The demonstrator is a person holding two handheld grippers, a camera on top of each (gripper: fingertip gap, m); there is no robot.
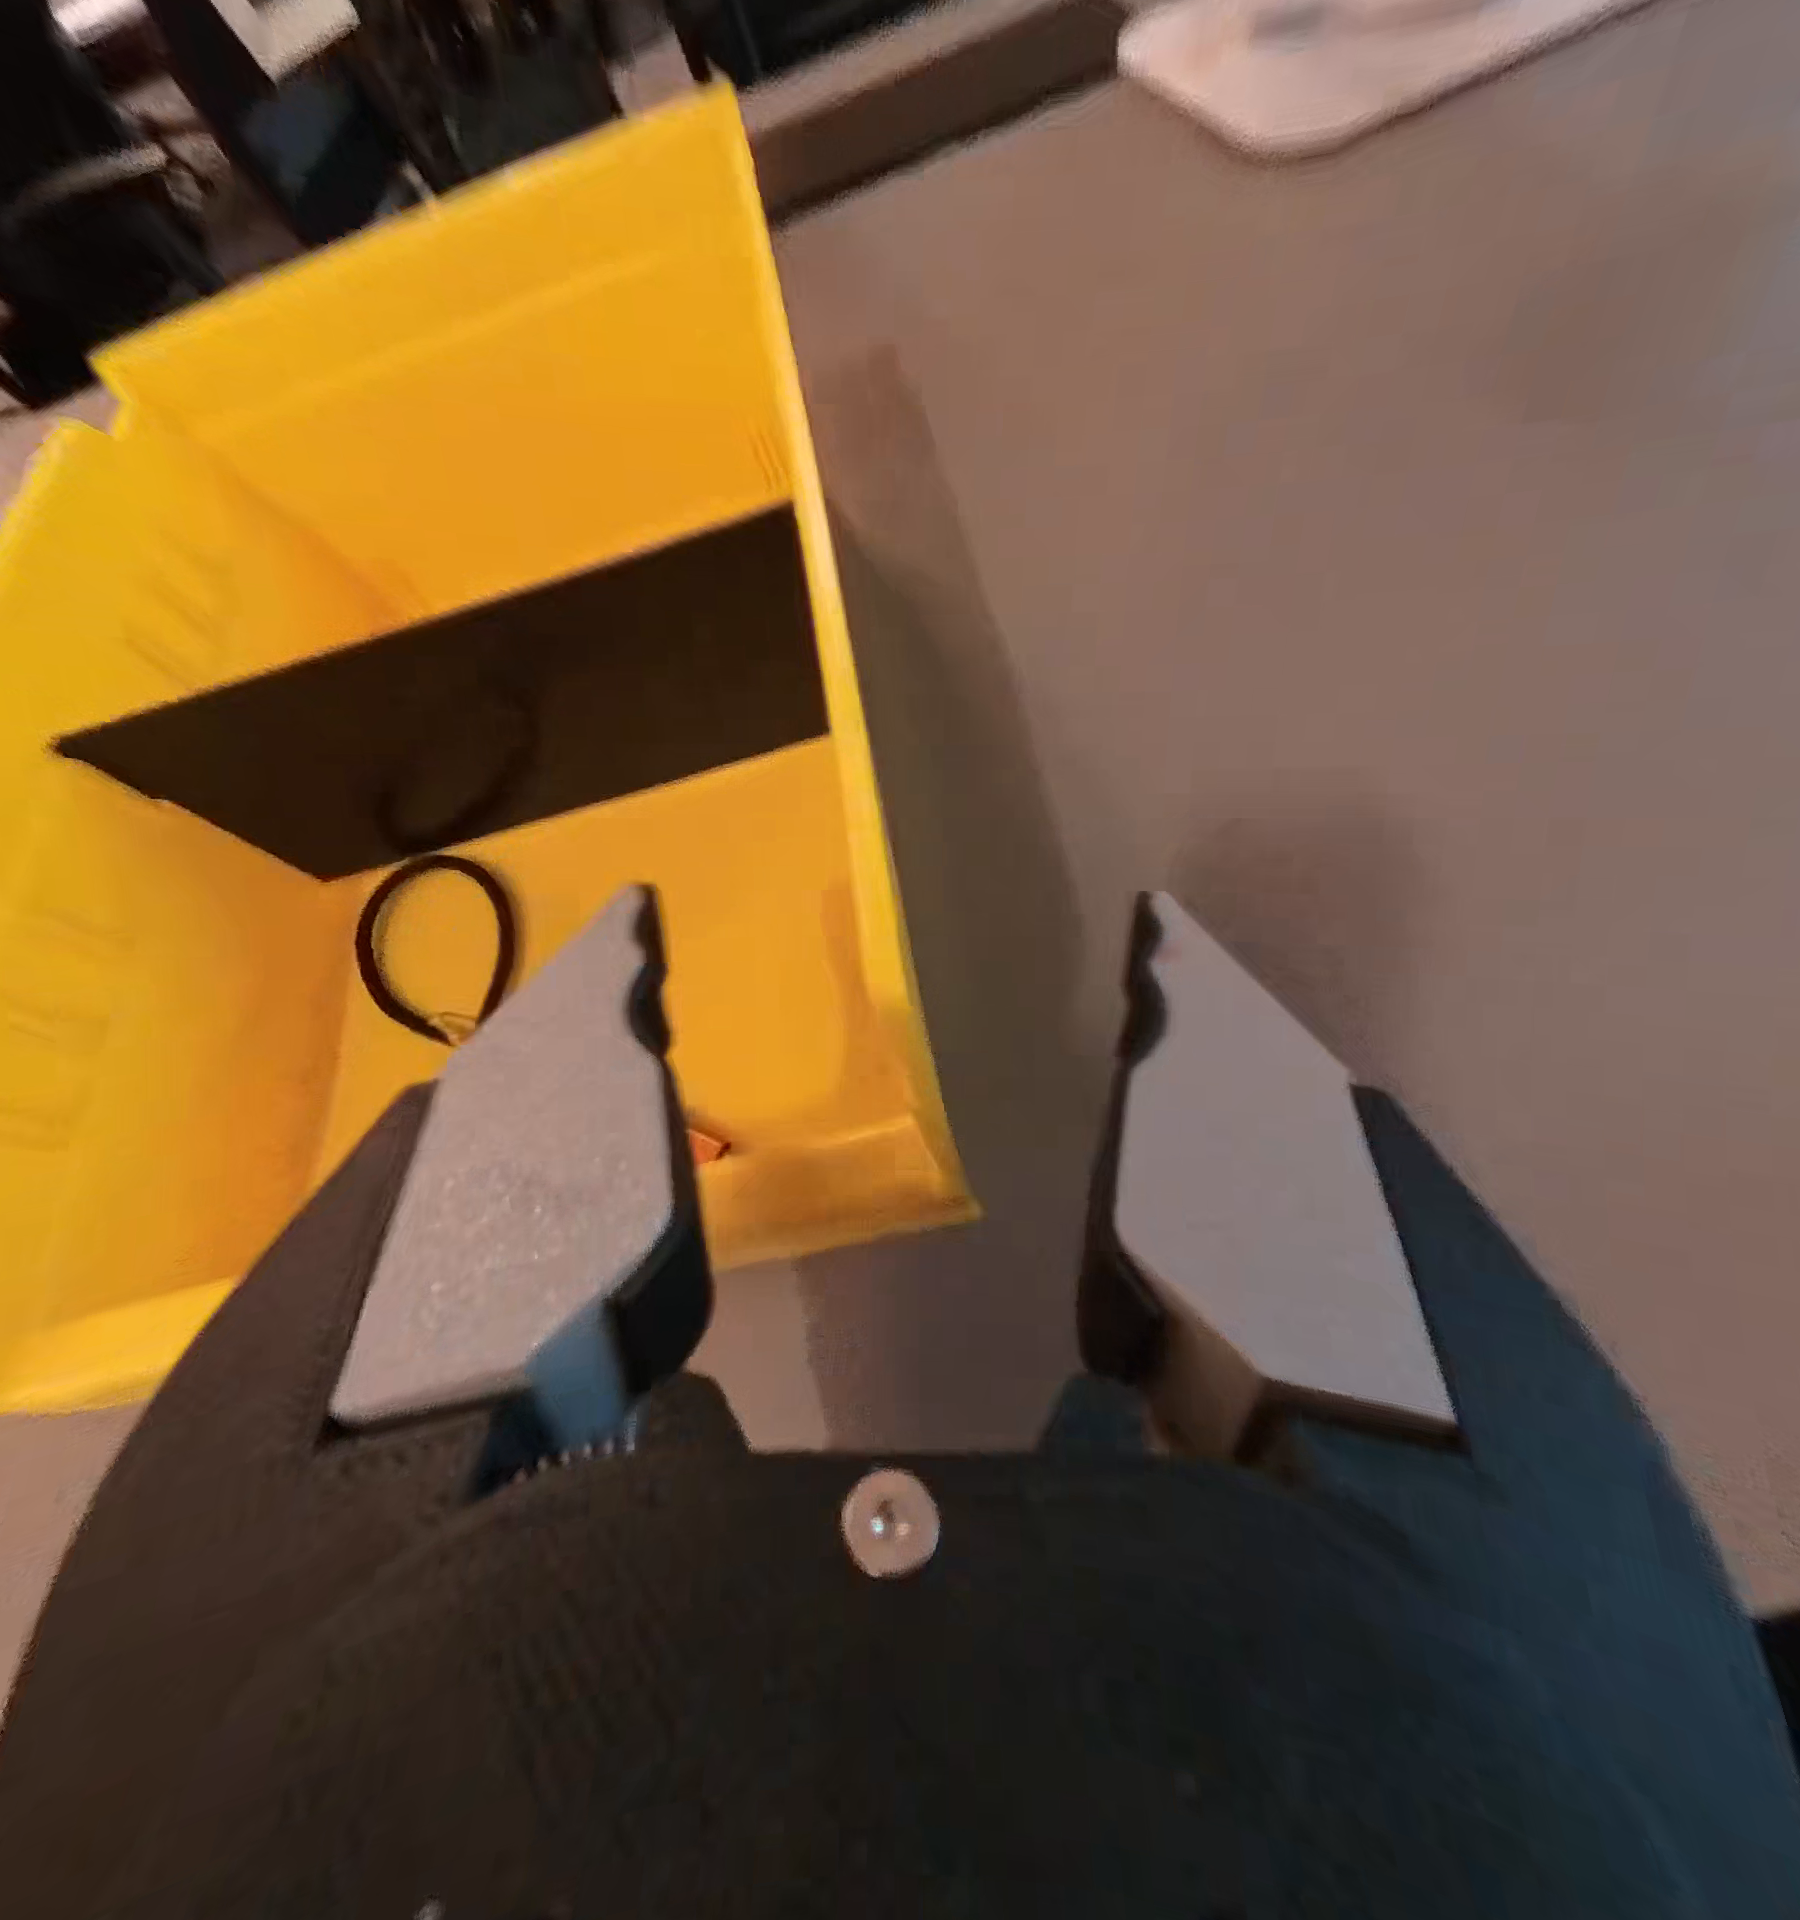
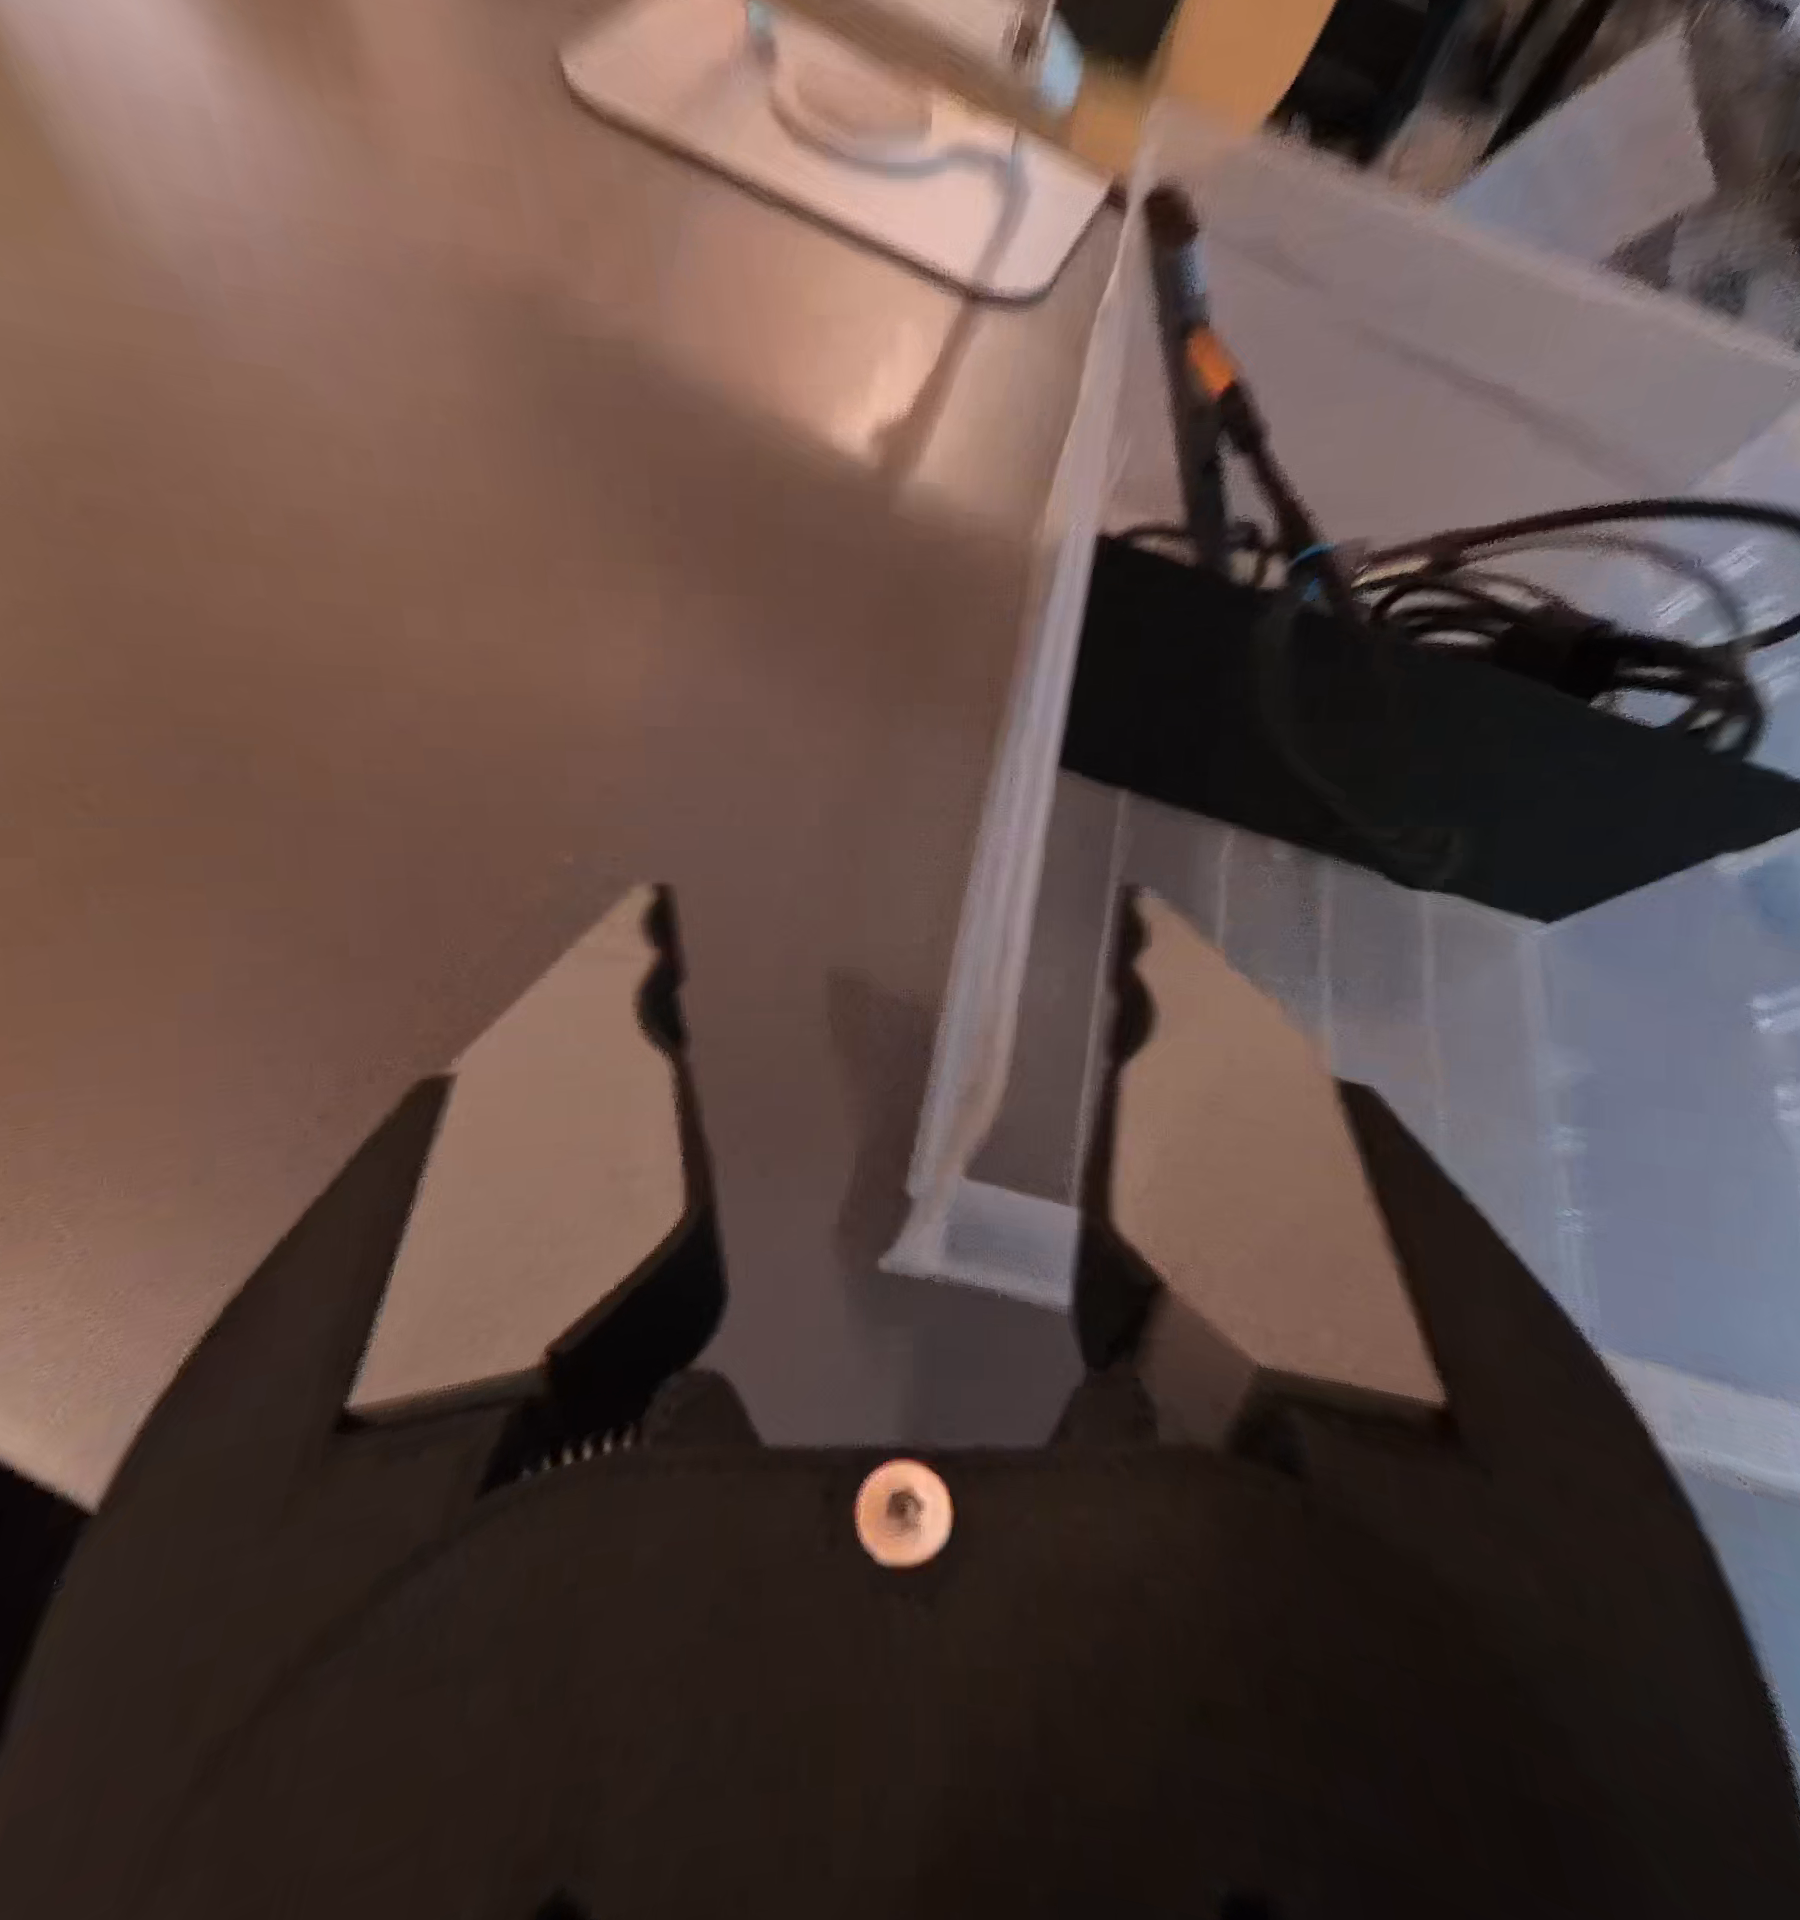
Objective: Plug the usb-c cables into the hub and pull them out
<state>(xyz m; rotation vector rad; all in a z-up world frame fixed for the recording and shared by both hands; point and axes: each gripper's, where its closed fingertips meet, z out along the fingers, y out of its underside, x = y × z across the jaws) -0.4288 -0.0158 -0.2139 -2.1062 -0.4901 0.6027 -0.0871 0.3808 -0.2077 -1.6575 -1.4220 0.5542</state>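
Observation:
My left gripper (image 1: 894,904) is open and empty, above the near right corner of a yellow bin (image 1: 854,790). Inside the bin lies a coiled black cable (image 1: 437,948) in front of a black divider (image 1: 480,696). My right gripper (image 2: 894,899) is open and empty, over the left wall of a clear plastic bin (image 2: 1021,790). That bin holds a tangle of black cables (image 2: 1519,613) across a black divider (image 2: 1395,748). Both views are blurred. I cannot make out a hub.
The bins stand on a grey-brown table (image 1: 1343,623). A white tray-like pad (image 2: 834,156) with a pale cable lies at the far side; it also shows in the left wrist view (image 1: 1322,73). Dark furniture stands beyond the table. Some 55 cm of space lies between my two pairs of fingers.

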